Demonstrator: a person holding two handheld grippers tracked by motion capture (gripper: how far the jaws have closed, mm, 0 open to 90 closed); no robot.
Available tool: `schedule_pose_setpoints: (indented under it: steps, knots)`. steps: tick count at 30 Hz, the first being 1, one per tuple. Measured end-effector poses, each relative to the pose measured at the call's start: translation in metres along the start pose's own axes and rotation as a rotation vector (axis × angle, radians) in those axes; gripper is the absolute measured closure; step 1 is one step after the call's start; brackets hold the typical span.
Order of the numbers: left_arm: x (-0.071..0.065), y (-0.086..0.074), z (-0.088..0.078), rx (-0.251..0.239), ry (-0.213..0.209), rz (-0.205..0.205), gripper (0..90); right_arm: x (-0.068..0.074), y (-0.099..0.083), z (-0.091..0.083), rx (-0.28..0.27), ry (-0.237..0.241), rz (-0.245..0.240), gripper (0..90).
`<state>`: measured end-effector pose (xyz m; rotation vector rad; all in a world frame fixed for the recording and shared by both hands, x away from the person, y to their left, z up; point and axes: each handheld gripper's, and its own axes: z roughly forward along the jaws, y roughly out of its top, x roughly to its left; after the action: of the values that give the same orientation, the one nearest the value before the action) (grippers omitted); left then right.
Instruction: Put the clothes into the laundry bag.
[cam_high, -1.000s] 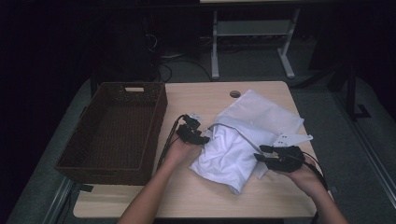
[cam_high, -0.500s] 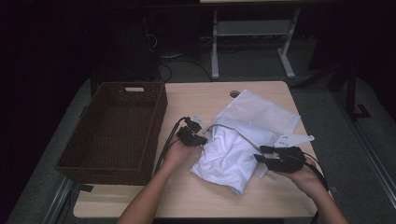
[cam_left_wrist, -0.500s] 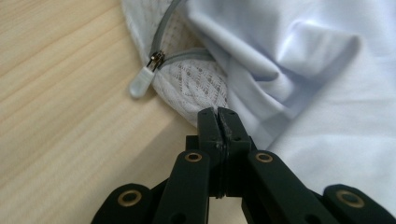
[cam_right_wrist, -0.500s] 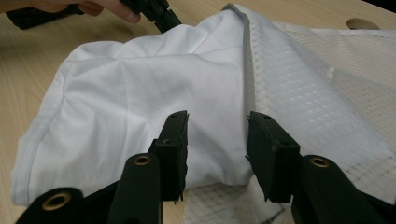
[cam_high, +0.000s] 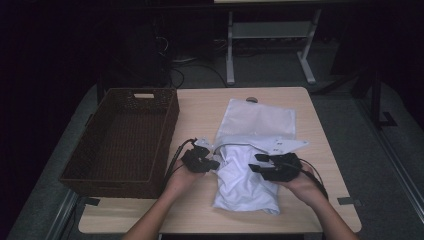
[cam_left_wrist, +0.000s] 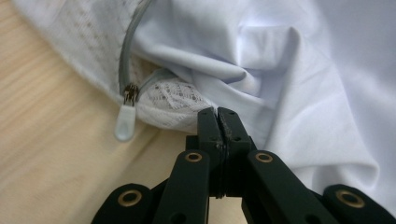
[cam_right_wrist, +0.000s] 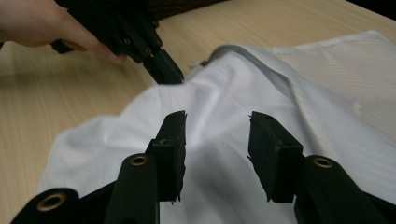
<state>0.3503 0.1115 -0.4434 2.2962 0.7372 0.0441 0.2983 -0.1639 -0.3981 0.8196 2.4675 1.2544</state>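
1. A white cloth (cam_high: 245, 185) lies crumpled on the table (cam_high: 200, 112), its upper part tucked into the open mouth of a mesh bag (cam_high: 260, 120) that lies flat beyond it.
2. The bag has a grey zip along its mouth; in the left gripper view the white zip pull (cam_left_wrist: 125, 122) hangs off the bag's edge onto the bare wood.
3. The left gripper (cam_high: 212, 164) sits at the cloth's left side, near the bag's mouth. Its jaws are pressed together on the lacy mesh edge of the bag (cam_left_wrist: 173, 100), just beside the pull.
4. The right gripper (cam_high: 252, 165) hovers over the cloth's right part. Its jaws stand apart and have just been opening; the cloth (cam_right_wrist: 219, 107) shows in the gap, but the pads do not press on it.
5. In the right gripper view, the left gripper (cam_right_wrist: 175, 79) points its tip at the bag's rim, with fingers (cam_right_wrist: 70, 35) wrapped round it.
6. A dark wicker basket (cam_high: 165, 135) stands on the table's left side, just beside the left hand (cam_high: 180, 180), apart from the cloth.
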Motion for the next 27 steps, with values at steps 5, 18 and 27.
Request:
schedule_pose_setpoints:
  steps: [5,18,27]
  knots:
    - [-0.008,-0.006,0.0,0.002,-0.016,0.013,89.2,0.013,0.017,0.034,0.027,-0.047,-0.023,53.7]
    - [-0.009,-0.007,0.002,0.014,-0.023,0.039,89.3,0.005,0.01,0.096,0.199,-0.157,-0.029,89.7]
    - [-0.009,-0.007,0.001,0.029,-0.026,0.05,89.5,-0.013,0.02,0.098,0.157,-0.261,0.041,89.9]
